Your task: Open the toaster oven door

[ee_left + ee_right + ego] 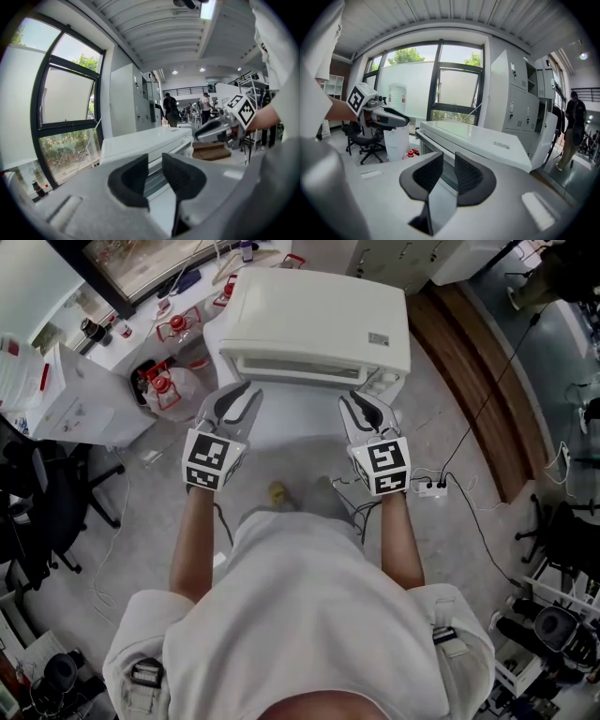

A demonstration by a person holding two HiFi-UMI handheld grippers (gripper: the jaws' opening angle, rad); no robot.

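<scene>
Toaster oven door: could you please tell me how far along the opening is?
Nothing looks done yet: the toaster oven door appears shut, flush with the front. In hand: the left gripper and right gripper are held up just in front of it, each with its jaws slightly apart and nothing between them. Left to do: take hold of the door, probably at its top edge, and pull it open.

Toaster oven (319,320) shell looks smooth and white (faint sheen).
</scene>
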